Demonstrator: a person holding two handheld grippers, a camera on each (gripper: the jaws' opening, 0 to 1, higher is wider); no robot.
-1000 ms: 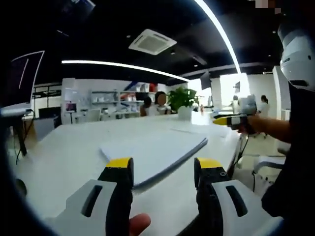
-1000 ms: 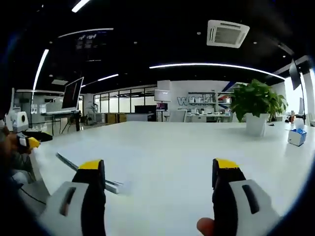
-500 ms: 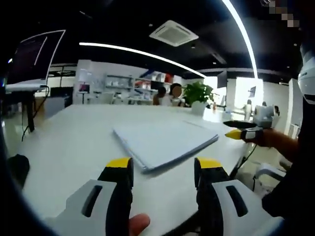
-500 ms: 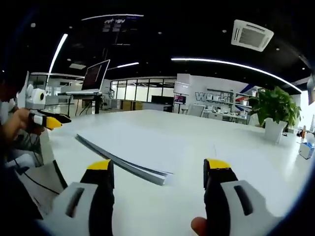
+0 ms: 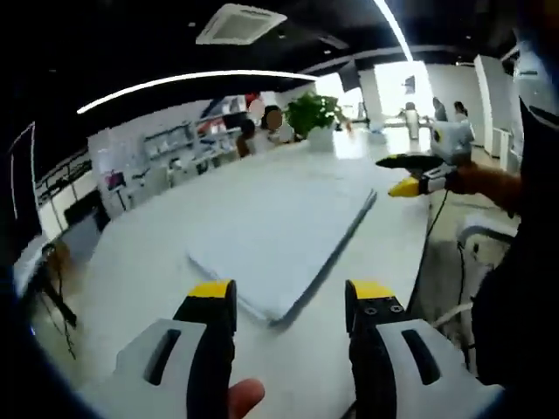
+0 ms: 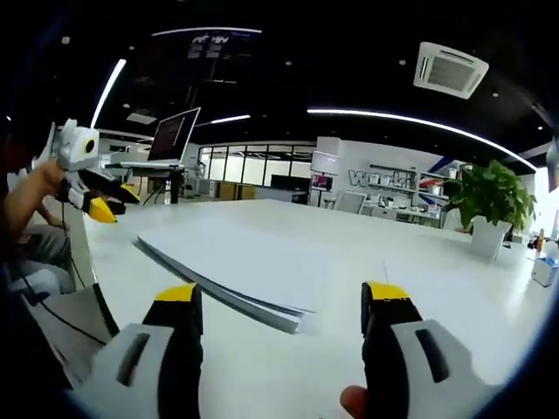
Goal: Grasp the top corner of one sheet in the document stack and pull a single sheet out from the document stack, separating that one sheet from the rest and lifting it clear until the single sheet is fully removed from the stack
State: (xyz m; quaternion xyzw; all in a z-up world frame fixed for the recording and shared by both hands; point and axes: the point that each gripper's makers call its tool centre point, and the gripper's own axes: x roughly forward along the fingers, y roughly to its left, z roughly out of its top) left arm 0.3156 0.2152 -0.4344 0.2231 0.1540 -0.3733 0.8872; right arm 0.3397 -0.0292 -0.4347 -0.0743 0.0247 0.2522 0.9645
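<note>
A thick stack of white sheets [image 5: 279, 236] lies flat on the white table [image 5: 148, 262], one corner pointing at my left gripper [image 5: 289, 295], which is open and just short of it. In the right gripper view the same stack [image 6: 253, 271] shows its layered edge and near corner between the jaws of my right gripper [image 6: 282, 297], also open and empty. The right gripper [image 5: 417, 175] appears in the left gripper view past the stack's far side, held by a hand. The left gripper [image 6: 94, 194] shows at the left of the right gripper view, above the table edge.
A potted plant [image 6: 487, 205] and a small blue box [image 6: 543, 269] stand at the table's far end. People [image 5: 262, 122] sit beyond the plant [image 5: 313, 113]. A monitor on a stand [image 6: 175, 140] is behind the table. The table's near edge drops to the floor [image 5: 454, 262].
The left gripper view has tilted and swung, so the stack now runs diagonally. In the right gripper view the other gripper has risen slightly; the stack has not moved.
</note>
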